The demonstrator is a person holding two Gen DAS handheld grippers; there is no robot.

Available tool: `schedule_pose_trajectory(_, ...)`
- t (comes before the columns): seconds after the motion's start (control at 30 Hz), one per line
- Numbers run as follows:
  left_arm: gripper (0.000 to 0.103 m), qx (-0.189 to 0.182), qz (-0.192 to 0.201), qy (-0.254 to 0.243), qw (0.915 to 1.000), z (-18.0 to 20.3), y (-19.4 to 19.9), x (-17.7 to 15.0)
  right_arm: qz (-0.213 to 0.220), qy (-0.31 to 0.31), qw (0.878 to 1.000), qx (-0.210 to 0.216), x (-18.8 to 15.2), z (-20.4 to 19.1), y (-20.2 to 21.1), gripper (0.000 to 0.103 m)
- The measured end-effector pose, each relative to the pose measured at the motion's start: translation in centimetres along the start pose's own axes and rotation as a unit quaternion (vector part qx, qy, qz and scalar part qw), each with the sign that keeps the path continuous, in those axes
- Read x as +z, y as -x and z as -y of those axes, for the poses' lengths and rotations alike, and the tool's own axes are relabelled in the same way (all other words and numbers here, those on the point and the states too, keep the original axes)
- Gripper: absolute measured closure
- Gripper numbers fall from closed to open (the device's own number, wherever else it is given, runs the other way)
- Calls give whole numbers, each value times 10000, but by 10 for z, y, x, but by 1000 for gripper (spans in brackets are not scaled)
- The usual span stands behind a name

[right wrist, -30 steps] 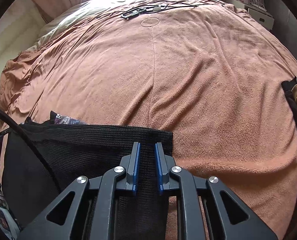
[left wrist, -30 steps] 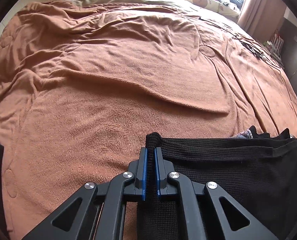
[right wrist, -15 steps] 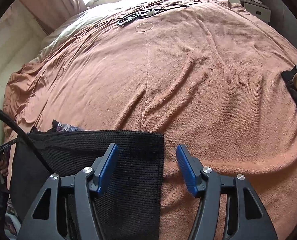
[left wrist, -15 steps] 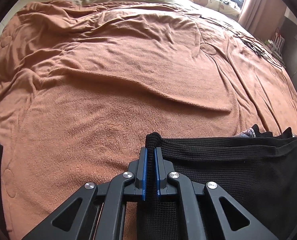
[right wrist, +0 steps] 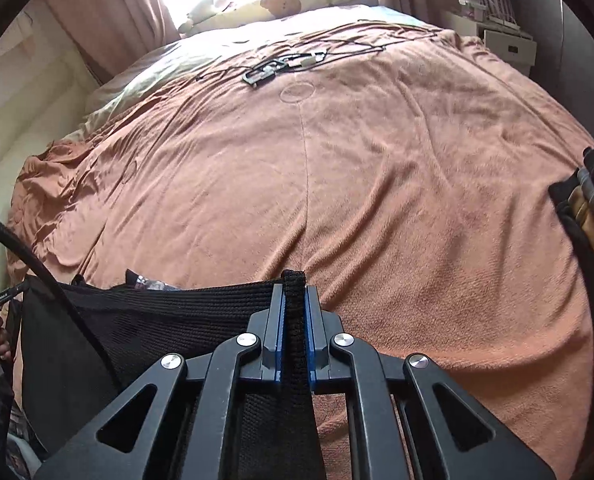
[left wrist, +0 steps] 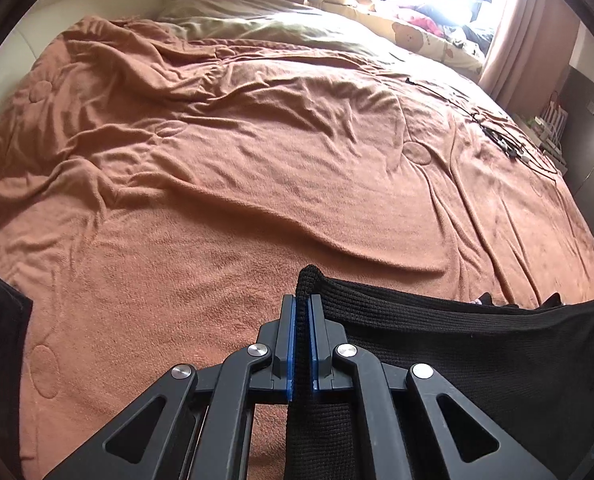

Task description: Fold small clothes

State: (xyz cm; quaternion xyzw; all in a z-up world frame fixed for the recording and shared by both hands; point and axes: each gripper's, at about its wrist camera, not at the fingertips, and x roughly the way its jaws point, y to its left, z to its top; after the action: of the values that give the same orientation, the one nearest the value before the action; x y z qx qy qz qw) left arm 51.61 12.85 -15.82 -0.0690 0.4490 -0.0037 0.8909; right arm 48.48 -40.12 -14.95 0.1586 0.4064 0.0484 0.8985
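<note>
A black knit garment [left wrist: 457,352] is stretched between my two grippers above the brown blanket [left wrist: 257,184]. My left gripper [left wrist: 301,304] is shut on its left corner, which sticks up between the blue pads. My right gripper [right wrist: 294,292] is shut on its right corner; the cloth [right wrist: 157,320] runs off to the left. A patterned piece of clothing [right wrist: 149,282] peeks out behind the garment's top edge.
Black cables and small devices [right wrist: 281,66] lie on the far part of the bed, also in the left wrist view [left wrist: 505,140]. Folded dark and tan clothes [right wrist: 589,208] sit at the right edge. Pillows and plush toys [left wrist: 417,28] lie by the window.
My right gripper opened half a second ago and has now shut again on the garment's right corner. Both grippers have tilted up, showing more of the room. The left grip is unchanged.
</note>
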Motion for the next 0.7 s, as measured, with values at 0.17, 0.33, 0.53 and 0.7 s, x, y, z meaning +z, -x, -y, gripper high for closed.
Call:
schedule_pose_trajectory(0.17,97,99,29,73,9999,-2,-4,9,40,47,9999,-103,7,-6,-1,98)
schedule_pose_trajectory(0.33,97,319,-159,86,9993,-3,-29,10,-144,-8,9996,-243,13,-5,-31,98)
schedule_pose_trajectory(0.53,97,484,-405,184,9978,-8,-63,6,-382,-26,9981,-492,18,-2,-71,98)
schedule_pose_trajectory(0.7,97,464,-633,220,9967,-6,-83,4,-519,-158,9969,-573,16,3,-91,98)
